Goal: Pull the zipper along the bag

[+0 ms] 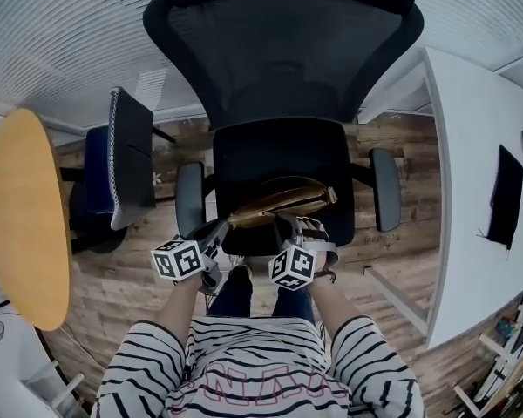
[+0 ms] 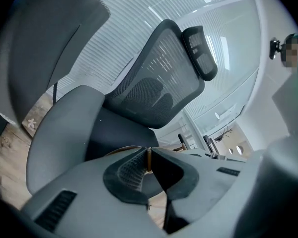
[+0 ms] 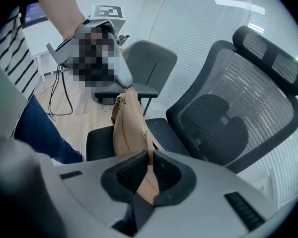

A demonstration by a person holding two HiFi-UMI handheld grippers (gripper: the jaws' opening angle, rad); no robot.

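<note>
The bag (image 1: 283,200) is hemmed in on the seat (image 1: 279,151) of the office chair. The sides are barred by the left armrest (image 1: 189,198) and the right armrest (image 1: 385,188), and the far side is closed off by the mesh backrest (image 1: 283,59). Only the near edge is left open, and it is taken up by the left gripper (image 1: 223,226), the right gripper (image 1: 286,220) and the person's legs (image 1: 261,293). Open floor (image 1: 411,225) is seen toward the white desk (image 1: 475,190). The opposite side is crowded by a second chair (image 1: 126,155) and a round yellow table (image 1: 22,216).

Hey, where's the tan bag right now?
The tan leather bag sits on the seat of the black mesh office chair, centre of the head view, pinched at its ends by the left gripper and the right gripper.
</note>
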